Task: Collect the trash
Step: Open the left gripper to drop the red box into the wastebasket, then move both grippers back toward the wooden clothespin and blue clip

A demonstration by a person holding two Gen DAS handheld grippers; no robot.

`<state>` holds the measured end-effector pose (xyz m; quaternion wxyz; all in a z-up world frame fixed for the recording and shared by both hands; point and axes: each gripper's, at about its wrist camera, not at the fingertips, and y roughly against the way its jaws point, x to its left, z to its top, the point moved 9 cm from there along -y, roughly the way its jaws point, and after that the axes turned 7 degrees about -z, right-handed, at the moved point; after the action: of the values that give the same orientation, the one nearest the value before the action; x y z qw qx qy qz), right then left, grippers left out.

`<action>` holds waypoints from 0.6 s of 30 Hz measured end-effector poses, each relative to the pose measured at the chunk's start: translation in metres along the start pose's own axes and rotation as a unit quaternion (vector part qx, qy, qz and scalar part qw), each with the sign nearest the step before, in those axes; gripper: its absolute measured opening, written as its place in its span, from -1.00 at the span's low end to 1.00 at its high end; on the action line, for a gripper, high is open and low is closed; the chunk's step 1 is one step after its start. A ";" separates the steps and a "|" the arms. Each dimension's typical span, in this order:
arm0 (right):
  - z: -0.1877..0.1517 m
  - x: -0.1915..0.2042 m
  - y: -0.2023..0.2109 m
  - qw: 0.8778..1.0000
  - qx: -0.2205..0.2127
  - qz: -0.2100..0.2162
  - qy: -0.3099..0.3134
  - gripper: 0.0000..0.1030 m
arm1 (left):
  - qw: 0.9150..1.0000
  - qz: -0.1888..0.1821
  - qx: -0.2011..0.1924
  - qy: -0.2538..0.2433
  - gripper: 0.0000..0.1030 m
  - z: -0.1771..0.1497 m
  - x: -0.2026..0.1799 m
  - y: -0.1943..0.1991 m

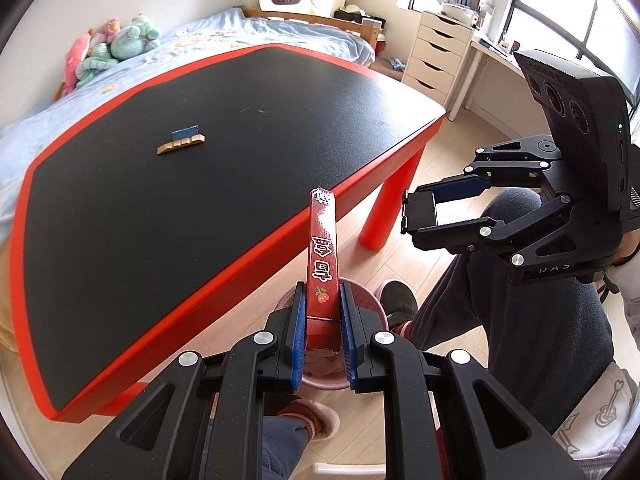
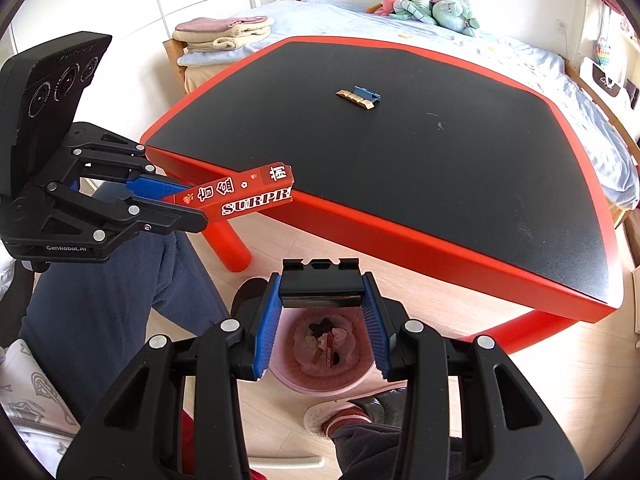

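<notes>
Currently the red box (image 1: 322, 264) is clamped between the blue pads of the left gripper (image 1: 322, 320), jaws nearly closed on its lower end; the rest sticks out toward 12 o'clock in the left wrist view. Directly beneath it sits the pink bin (image 1: 370, 308), on the floor just off the table's near edge.

Right gripper (image 2: 322, 320): jaws partly open, pads pressing on a black block (image 2: 322, 290) held crosswise at the fingertips. The bin (image 2: 320, 384) lies below and between its fingers, with scraps visible inside.

In the right wrist view the left gripper (image 2: 188, 204) sits at 9 o'clock, with the box (image 2: 248, 192) angled toward the table (image 2: 400, 236).

Table: black top, red rim. On it, well apart from both grippers, a small tan-and-blue item (image 1: 182, 140) at about 11 o'clock in the left view.

Person's legs (image 1: 480, 280) and slippered feet (image 2: 352, 412) are beside the bin.
</notes>
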<state>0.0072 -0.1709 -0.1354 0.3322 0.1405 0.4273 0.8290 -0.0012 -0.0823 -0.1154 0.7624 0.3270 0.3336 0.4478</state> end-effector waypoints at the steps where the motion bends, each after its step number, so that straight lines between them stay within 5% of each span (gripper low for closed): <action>1: 0.000 0.000 0.001 1.000 0.000 0.002 0.000 -0.23 | 1.000 -0.004 0.001 -0.002 -0.69 0.000 -0.002 -0.001; 4: 0.000 -0.001 0.003 1.000 -0.003 0.006 -0.002 0.01 | 1.000 -0.014 0.002 -0.002 -0.62 0.000 -0.004 -0.004; 5: 0.001 -0.002 0.005 1.000 -0.008 0.003 -0.004 0.34 | 1.000 -0.013 0.003 -0.002 -0.56 0.000 -0.005 -0.004; 7: 0.001 -0.006 0.006 1.000 -0.010 0.002 -0.011 0.64 | 1.000 -0.017 -0.001 0.002 -0.06 0.001 -0.005 -0.004; 9: 0.001 -0.010 0.006 1.000 -0.009 -0.002 -0.018 0.80 | 1.000 -0.021 -0.019 0.009 0.71 0.004 -0.005 -0.001; 18: 0.001 -0.020 0.004 0.999 -0.010 -0.011 -0.037 0.86 | 0.998 0.014 -0.038 0.042 0.85 0.009 0.018 0.009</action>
<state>0.0206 -0.1850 -0.1308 0.3586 0.1630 0.4078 0.8237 0.0086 -0.0648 -0.1067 0.7532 0.2833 0.3440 0.4839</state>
